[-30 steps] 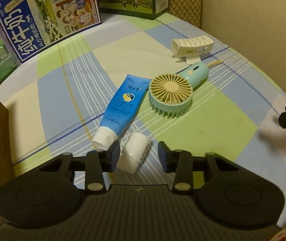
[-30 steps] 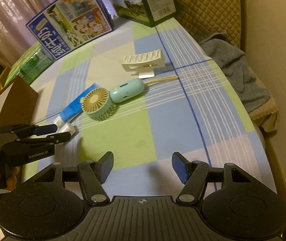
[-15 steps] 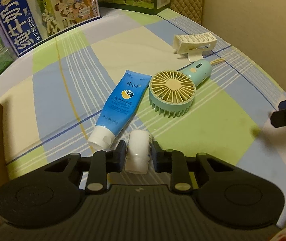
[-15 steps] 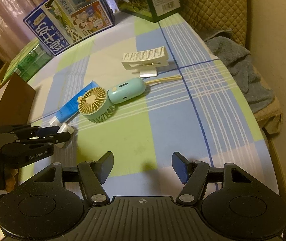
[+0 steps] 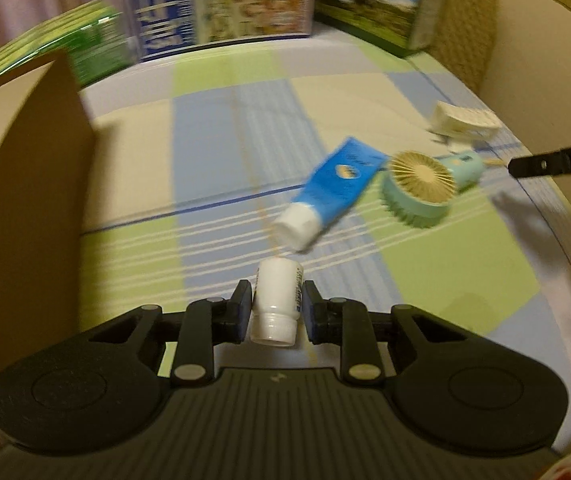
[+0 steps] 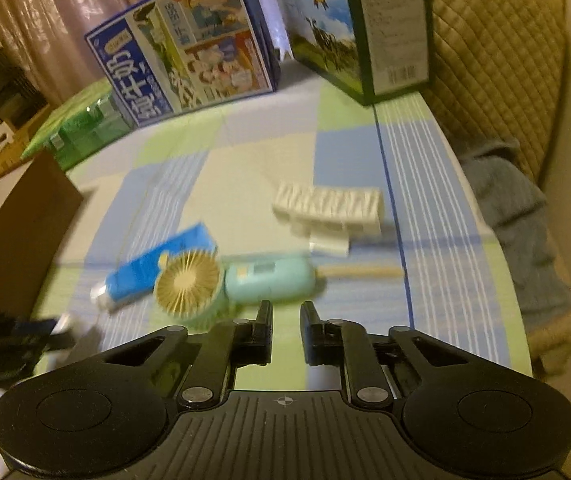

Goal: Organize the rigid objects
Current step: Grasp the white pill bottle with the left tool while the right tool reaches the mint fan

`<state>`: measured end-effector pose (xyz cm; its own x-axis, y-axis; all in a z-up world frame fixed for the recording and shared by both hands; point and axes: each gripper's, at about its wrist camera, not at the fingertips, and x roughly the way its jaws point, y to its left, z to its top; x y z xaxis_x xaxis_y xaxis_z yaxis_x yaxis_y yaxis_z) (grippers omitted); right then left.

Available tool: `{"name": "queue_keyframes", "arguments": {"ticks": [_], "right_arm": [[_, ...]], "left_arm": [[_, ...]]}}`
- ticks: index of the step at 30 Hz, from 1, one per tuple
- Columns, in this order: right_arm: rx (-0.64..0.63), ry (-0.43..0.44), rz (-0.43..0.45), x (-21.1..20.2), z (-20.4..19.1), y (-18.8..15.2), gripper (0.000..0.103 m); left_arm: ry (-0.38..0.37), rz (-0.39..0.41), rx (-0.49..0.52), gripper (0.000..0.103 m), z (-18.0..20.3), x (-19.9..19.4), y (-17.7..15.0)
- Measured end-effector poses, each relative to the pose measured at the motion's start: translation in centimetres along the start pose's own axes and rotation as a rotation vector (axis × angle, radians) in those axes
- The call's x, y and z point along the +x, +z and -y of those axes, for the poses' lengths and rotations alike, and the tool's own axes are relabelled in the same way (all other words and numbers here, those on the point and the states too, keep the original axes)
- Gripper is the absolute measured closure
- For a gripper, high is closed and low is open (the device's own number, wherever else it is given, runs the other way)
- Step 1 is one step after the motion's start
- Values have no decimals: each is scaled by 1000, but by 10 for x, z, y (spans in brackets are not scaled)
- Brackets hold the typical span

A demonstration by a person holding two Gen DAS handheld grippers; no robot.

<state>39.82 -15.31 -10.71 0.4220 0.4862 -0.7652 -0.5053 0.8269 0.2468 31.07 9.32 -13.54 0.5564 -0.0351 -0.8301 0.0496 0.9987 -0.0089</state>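
Note:
My left gripper (image 5: pixel 275 300) is shut on a small white bottle (image 5: pixel 275 304), held a little above the checked cloth with its cap toward the camera. Beyond it lie a blue tube (image 5: pixel 337 188), a teal hand fan (image 5: pixel 421 184) and a white clip (image 5: pixel 461 124). My right gripper (image 6: pixel 287 312) is shut with nothing between its fingers, just short of the fan's handle (image 6: pixel 269 280). In the right wrist view the fan head (image 6: pixel 189 284), tube (image 6: pixel 161 268) and clip (image 6: pixel 329 208) lie ahead. The bottle (image 6: pixel 65 322) shows blurred at far left.
A brown cardboard box (image 5: pixel 25 200) stands at the left, close to the held bottle. Milk cartons (image 6: pixel 189 60) and a green pack (image 6: pixel 81 128) line the back edge. A grey towel (image 6: pixel 517 216) lies off the right side, by a quilted cushion (image 6: pixel 497 60).
The left gripper closed on the white bottle, then carried it left toward the cardboard box. The right gripper's jaws closed and it moved forward toward the fan.

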Motion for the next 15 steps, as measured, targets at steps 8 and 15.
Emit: {"name": "queue_keyframes", "arguments": {"ticks": [8, 15], "right_arm": [[151, 73, -17, 40, 25, 29, 95], [301, 188, -110, 59, 44, 29, 95]], "left_arm": [[64, -16, -121, 81, -17, -10, -15], [79, -34, -153, 81, -18, -11, -21]]}}
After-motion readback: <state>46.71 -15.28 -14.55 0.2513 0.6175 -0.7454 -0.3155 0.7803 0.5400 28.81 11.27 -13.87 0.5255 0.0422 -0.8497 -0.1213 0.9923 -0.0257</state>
